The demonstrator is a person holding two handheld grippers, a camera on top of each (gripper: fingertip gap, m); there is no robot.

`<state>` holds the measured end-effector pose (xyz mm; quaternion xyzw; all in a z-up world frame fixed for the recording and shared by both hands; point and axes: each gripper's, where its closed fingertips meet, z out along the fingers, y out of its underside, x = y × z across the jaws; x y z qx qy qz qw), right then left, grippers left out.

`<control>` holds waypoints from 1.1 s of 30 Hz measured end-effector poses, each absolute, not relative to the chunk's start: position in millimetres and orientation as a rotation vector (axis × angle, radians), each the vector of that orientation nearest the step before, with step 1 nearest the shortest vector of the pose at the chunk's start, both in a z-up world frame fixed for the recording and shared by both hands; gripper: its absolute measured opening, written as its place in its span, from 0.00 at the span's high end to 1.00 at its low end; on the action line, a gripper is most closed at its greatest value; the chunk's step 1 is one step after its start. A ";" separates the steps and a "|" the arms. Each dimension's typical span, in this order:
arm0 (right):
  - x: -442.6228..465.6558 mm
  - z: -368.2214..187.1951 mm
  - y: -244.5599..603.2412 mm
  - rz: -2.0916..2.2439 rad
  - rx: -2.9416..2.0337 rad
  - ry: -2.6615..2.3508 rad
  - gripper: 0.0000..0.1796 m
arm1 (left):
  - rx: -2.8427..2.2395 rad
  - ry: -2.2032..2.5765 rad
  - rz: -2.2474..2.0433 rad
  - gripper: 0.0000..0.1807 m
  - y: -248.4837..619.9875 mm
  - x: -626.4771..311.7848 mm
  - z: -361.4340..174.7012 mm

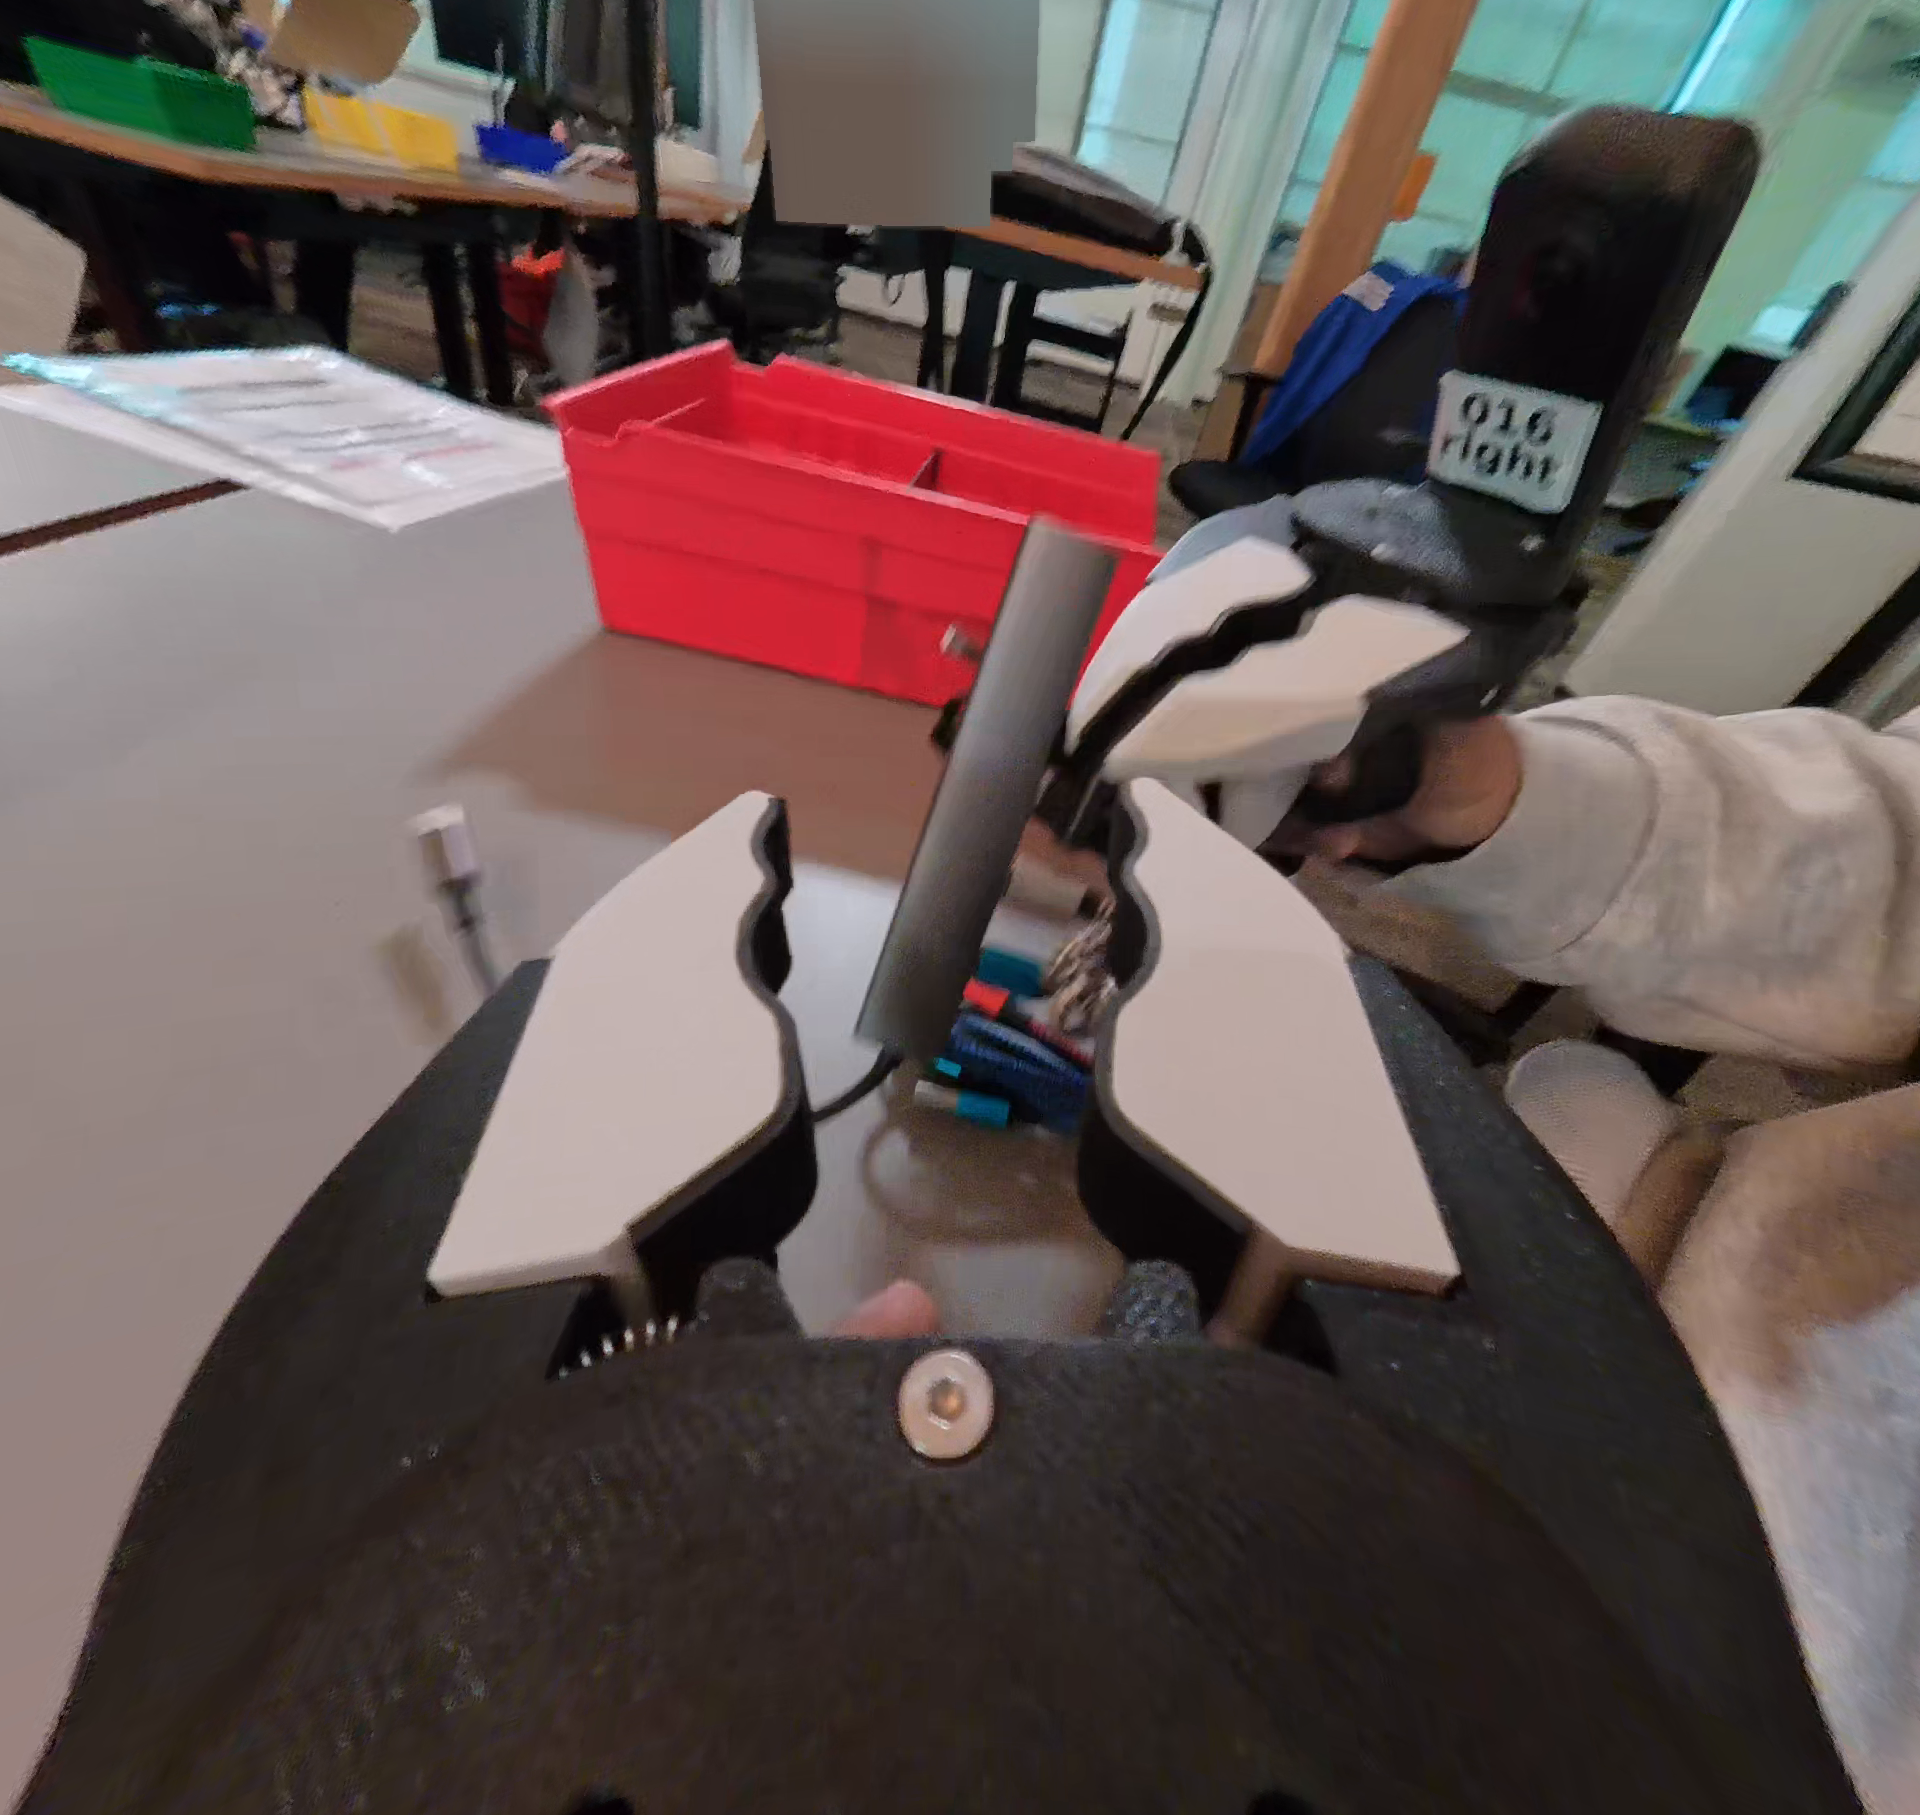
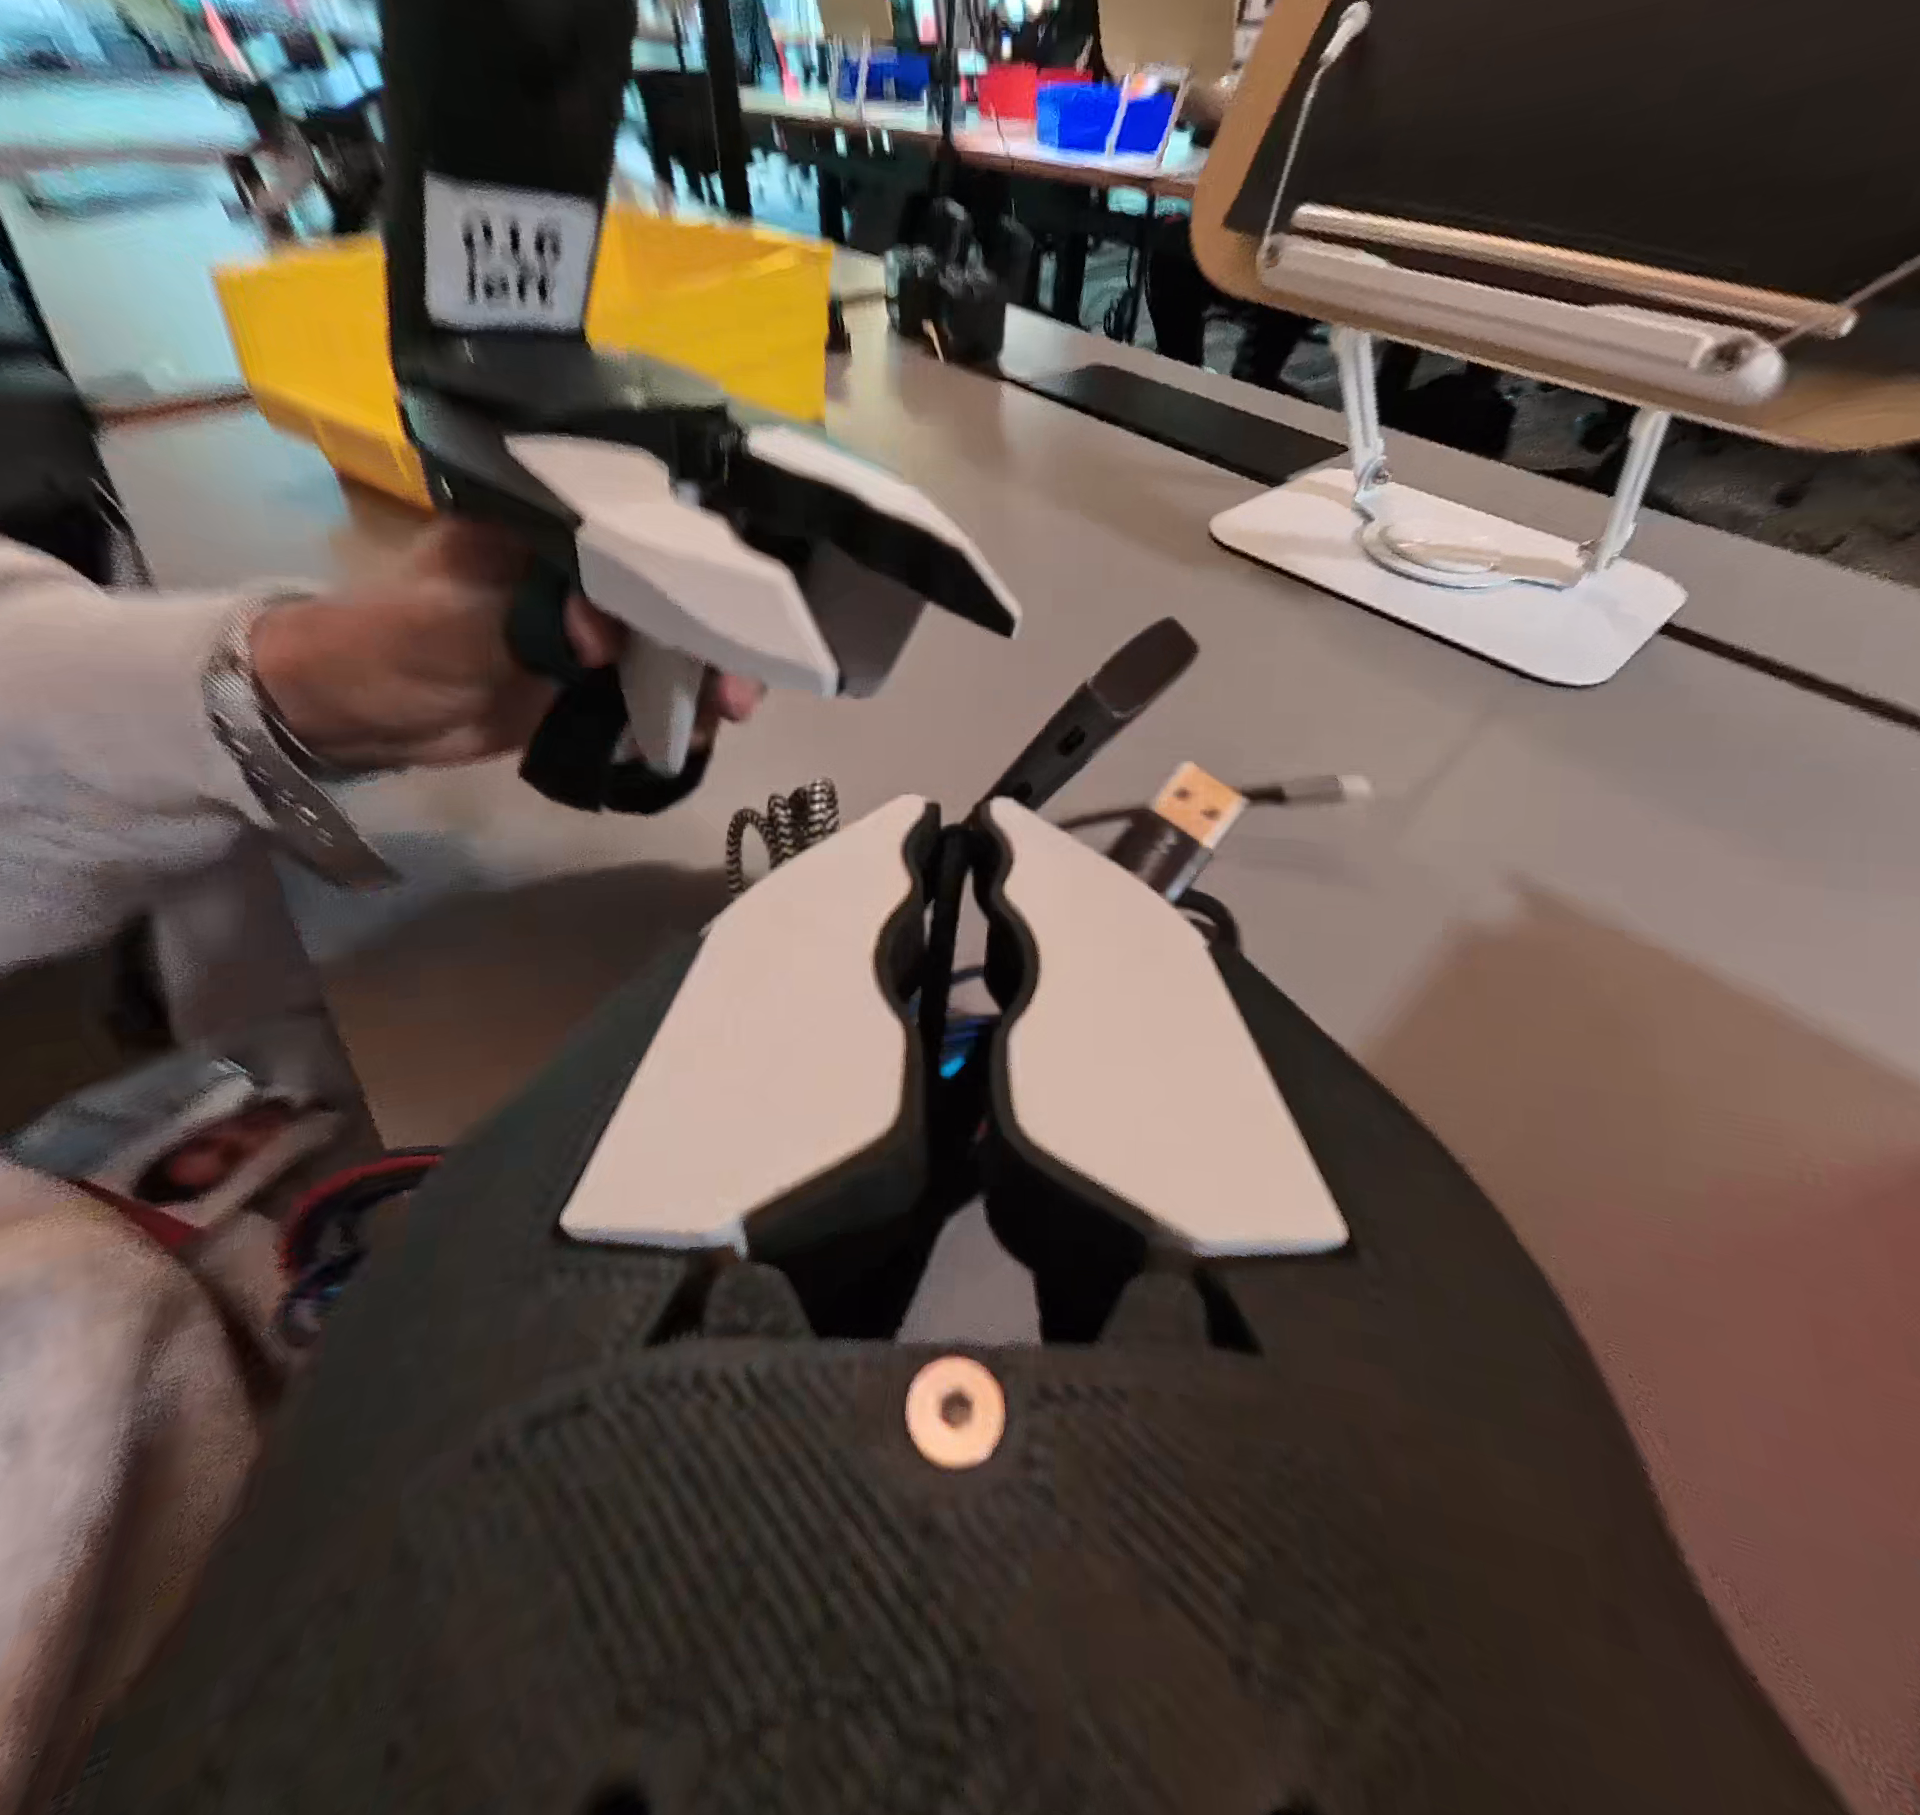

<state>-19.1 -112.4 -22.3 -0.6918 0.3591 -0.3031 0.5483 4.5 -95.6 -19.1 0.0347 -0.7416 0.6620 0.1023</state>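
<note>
The right claw [image 2: 961,815] is pinched nearly closed on a black cable [image 2: 940,918] that runs up between its white fingers [image 2: 800,1017]. Just beyond the fingertips a slim dark grey hub [image 1: 992,778] stands tilted, its lower end near the tabletop [image 1: 260,726] with the cable leaving it there (in the right wrist view the same hub leans away to the right, a small port visible on its side). From the left wrist view the right claw sits just to the right of the hub, close against its edge; whether it touches the hub itself I cannot tell.

The left claw [image 1: 951,825] hangs wide open and holds nothing, with the hub rising in the gap ahead of its fingertips and apart from both. A hand [image 2: 416,664] in a pale sleeve grips its handle.

Below the hub lies a small heap of cables: a blue braided cable [image 1: 1013,1064] with teal plugs, a black-and-white braided cable [image 2: 790,820] to the left, and a USB-A plug [image 2: 1195,815] lying just right of the right claw.

Farther off, a red bin [image 1: 831,529] sits on the tabletop beyond the hub, with a laminated sheet [image 1: 301,430] to its left. A yellow bin [image 2: 717,311] stands behind the left claw, and a white stand [image 2: 1455,560] carrying a board stands at the far right.
</note>
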 end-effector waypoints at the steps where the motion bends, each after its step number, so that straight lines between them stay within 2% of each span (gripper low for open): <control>1: -19.5 -18.2 -117.3 -0.682 -1.577 0.865 0.96 | 0.117 -2.219 1.929 0.63 -97.2 7.1 -25.8; 4: -21.4 -9.2 -123.5 -0.612 -1.447 0.885 0.97 | 0.074 -2.275 1.847 0.56 -106.6 -2.4 -43.2; 8: -25.7 -10.0 -114.4 -0.587 -1.444 0.866 0.96 | -0.047 -2.374 1.813 0.58 -111.6 -12.2 -53.3; 11: -27.7 -6.7 -110.8 -0.556 -1.409 0.856 0.96 | -0.102 -2.360 1.899 0.59 -108.5 -11.4 -43.7; 15: -30.5 -0.2 -111.3 -0.479 -1.330 0.843 0.96 | -0.054 -2.249 2.024 0.54 -103.8 -5.6 -26.6; 20: -34.2 7.9 -117.1 -0.341 -1.201 0.838 0.96 | 0.180 -1.974 2.186 0.52 -87.2 19.0 1.4; 25: -33.7 15.9 -133.1 -0.264 -1.061 0.854 0.96 | 0.355 -1.865 2.226 0.51 -71.7 45.1 4.4; 29: -32.6 19.6 -142.1 -0.189 -0.959 0.860 0.96 | 0.246 -1.997 2.169 0.53 -81.1 33.2 -7.5; 33: -30.7 20.7 -147.2 -0.148 -0.901 0.865 0.96 | -0.082 -2.336 2.073 0.51 -98.3 6.3 -31.1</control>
